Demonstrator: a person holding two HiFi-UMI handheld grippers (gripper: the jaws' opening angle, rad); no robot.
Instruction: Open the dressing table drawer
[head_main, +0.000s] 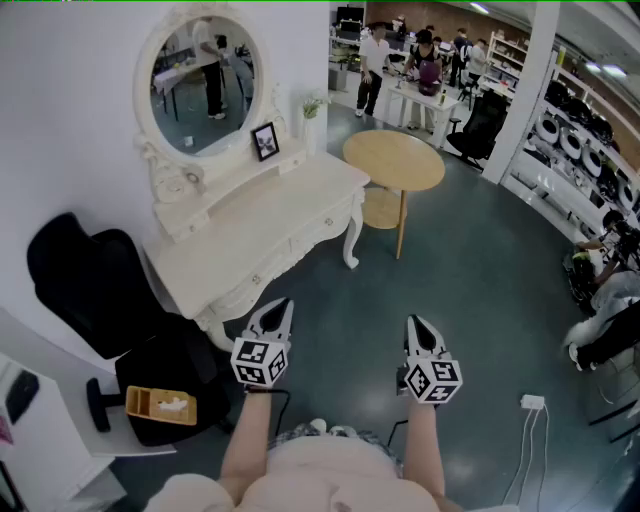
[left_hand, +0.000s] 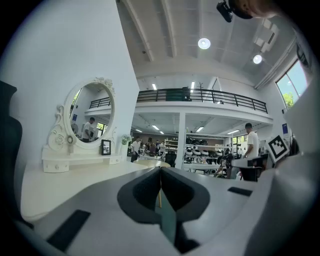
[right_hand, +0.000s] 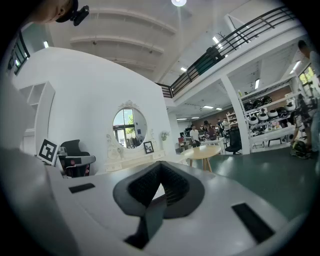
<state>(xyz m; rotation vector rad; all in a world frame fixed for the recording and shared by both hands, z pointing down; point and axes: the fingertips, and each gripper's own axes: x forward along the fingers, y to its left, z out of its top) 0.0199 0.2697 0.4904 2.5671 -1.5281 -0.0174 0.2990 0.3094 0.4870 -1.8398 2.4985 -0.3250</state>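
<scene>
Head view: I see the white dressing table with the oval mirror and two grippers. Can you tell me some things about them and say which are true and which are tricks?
1. The drawers of the white dressing table are all closed. True.
2. The left gripper is holding a drawer knob. False: it is shut on nothing and hangs apart from the table.
3. A small black picture frame stands on the table, right of the oval mirror. True.
4. The round wooden table stands in front of the black chair. False: it stands past the dressing table's far end.
5. The right gripper has its jaws wide open. False: they are shut and empty.
</scene>
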